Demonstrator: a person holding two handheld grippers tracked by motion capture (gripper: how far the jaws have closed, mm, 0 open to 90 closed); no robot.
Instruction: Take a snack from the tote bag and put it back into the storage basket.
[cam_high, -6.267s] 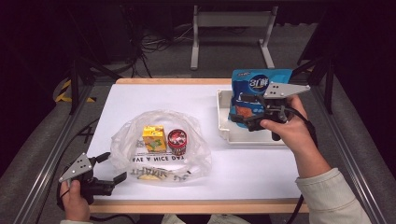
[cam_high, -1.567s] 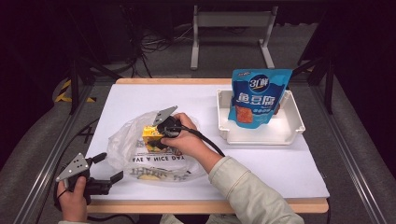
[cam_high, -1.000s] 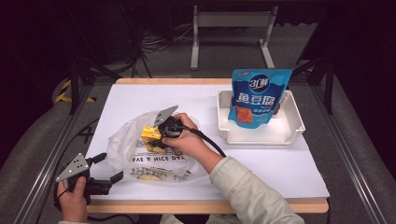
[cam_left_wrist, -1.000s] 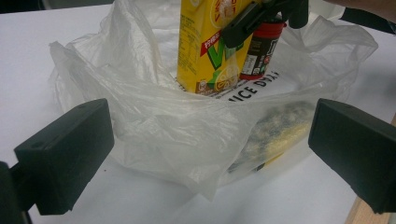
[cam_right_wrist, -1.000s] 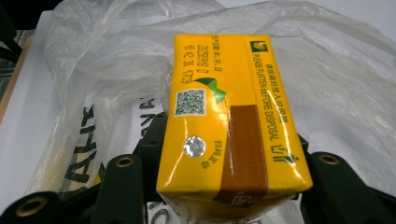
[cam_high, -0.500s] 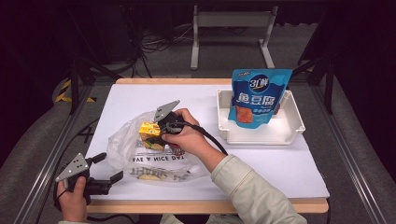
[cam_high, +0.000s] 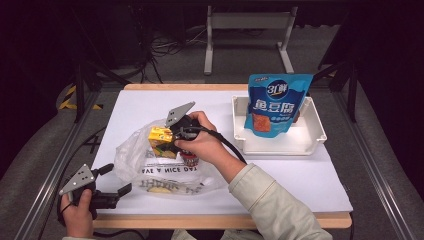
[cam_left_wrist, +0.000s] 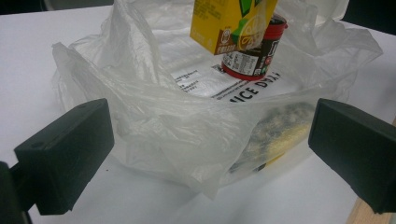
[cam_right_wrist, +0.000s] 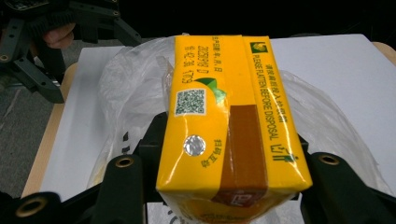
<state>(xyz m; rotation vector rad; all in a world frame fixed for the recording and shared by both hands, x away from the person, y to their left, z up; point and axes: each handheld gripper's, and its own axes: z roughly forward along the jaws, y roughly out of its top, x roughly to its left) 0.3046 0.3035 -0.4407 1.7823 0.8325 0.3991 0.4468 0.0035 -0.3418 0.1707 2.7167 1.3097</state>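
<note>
A yellow drink carton (cam_high: 161, 139) hangs above a clear plastic bag (cam_high: 145, 172), and my right gripper (cam_high: 169, 143) is shut on it. In the right gripper view the carton (cam_right_wrist: 224, 116) lies lengthwise between the two black jaws, over the bag (cam_right_wrist: 135, 88). A red-capped jar (cam_high: 189, 160) stands in the bag just below. My left gripper (cam_high: 116, 181) is open at the table's front left corner. Its jaws stand wide on either side of the bag's near edge (cam_left_wrist: 177, 121) without pressing it. The carton (cam_left_wrist: 229, 23) and jar (cam_left_wrist: 254, 53) sit beyond them.
A white tray (cam_high: 316, 131) at the right holds an upright blue snack pouch (cam_high: 277, 102). A yellowish packet (cam_left_wrist: 275, 135) lies in the bag's near side. The other hand's gripper (cam_right_wrist: 42, 37) is at the top left of the right gripper view. The table's wooden front edge (cam_high: 225, 220) is close.
My right gripper has lifted the yellow carton up out of the bag, a little toward the far side. The left gripper has stayed put.
</note>
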